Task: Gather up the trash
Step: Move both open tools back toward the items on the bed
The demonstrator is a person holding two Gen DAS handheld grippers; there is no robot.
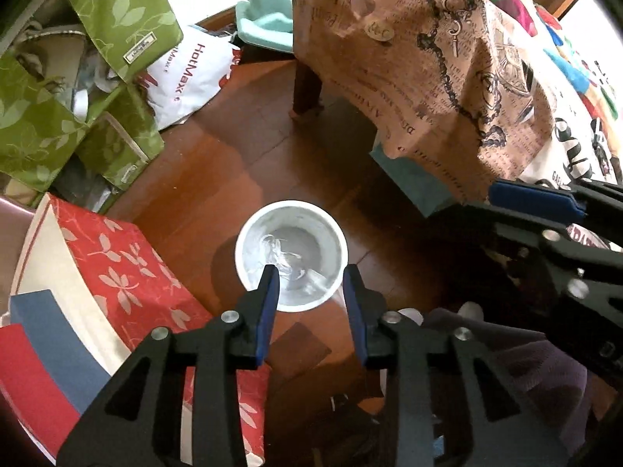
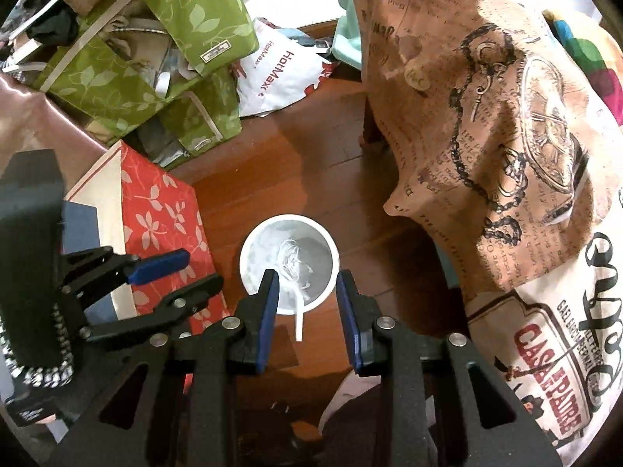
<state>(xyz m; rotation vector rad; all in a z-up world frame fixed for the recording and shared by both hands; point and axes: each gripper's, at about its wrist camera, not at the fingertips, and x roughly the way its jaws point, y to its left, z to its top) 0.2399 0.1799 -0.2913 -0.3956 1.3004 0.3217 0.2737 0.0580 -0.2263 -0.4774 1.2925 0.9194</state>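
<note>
One white bin (image 1: 290,257) stands on the wooden floor (image 1: 241,148), clear wrapping (image 2: 292,258) inside. Both the left gripper (image 1: 311,292) and right gripper (image 2: 305,295) hang above it, jaws spread, empty. Red box (image 1: 128,257) left.

Wooden floor (image 1: 249,163) bears white bin (image 1: 249,233), red box (image 1: 128,257), HotMaxx bag (image 1: 190,78).

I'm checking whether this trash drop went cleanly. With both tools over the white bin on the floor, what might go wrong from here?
1. A white strip shows below the right tool, crossing the white bin's near rim; it may land outside.
2. The bin is narrow and stands free on the wooden floor; a nudge from the left tool might tip it.
3. The red floral box sits close beside it, so a fallen piece could slide out of sight.
</note>
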